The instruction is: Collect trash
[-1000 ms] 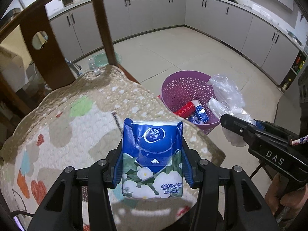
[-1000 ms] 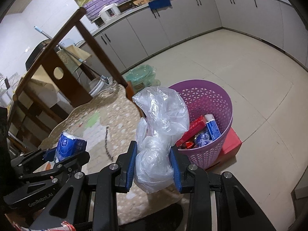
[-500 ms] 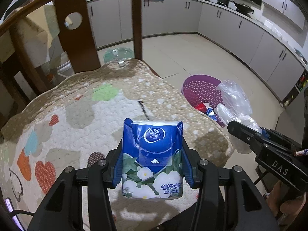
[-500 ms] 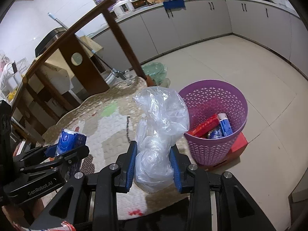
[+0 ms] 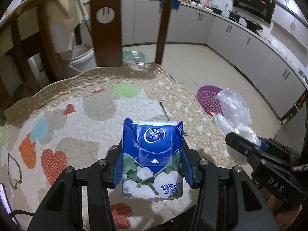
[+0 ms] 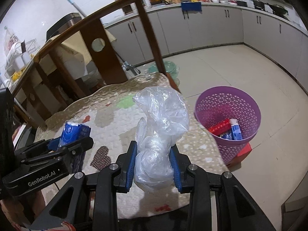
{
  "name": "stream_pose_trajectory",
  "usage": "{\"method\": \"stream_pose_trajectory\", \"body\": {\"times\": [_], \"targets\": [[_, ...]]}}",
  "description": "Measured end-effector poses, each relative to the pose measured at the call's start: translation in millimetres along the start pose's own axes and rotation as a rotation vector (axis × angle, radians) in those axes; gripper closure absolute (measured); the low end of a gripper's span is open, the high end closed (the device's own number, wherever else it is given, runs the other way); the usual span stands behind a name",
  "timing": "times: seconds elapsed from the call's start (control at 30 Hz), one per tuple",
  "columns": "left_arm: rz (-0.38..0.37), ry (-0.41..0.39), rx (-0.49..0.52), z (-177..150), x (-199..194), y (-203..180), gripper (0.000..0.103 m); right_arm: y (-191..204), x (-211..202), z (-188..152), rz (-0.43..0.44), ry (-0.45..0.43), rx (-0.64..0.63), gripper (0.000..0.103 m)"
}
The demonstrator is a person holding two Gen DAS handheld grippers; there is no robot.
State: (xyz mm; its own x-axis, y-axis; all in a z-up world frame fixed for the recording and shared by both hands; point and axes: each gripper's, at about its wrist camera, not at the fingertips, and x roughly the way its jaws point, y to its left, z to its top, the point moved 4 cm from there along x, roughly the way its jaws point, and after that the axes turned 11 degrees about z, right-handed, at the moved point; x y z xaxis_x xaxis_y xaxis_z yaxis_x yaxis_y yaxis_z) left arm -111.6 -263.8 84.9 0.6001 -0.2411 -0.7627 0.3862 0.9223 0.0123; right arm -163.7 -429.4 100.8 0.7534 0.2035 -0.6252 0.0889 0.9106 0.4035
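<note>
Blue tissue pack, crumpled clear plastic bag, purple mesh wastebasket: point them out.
Blue tissue pack (image 5: pixel 152 154), left wrist view, front face.
Crumpled clear plastic bag (image 6: pixel 159 127), right wrist view, middle.
Purple mesh wastebasket (image 6: pixel 240 144), right wrist view, outer wall.

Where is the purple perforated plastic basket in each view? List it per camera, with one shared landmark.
Left wrist: purple perforated plastic basket at right of centre, partly hidden behind the crumpled clear plastic bag.
Right wrist: at right of centre, fully visible on the floor.
Shared landmark: the brown wooden chair back with a round hole.
</note>
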Motion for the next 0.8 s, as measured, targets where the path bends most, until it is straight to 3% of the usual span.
{"method": "stream_pose_trajectory", "body": {"times": [0.4,0.8], "targets": [[0.064,-0.038,-0.081,-8.0,-11.3,42.5,0.054,54.6,15.7,-9.4,0.049,0.051,-0.111,0.067],[0.121,-0.074,-0.091,-10.5,-18.4,54.2,0.054,64.8,13.6,-10.9,0.055,0.053,-0.131,0.067]]}}
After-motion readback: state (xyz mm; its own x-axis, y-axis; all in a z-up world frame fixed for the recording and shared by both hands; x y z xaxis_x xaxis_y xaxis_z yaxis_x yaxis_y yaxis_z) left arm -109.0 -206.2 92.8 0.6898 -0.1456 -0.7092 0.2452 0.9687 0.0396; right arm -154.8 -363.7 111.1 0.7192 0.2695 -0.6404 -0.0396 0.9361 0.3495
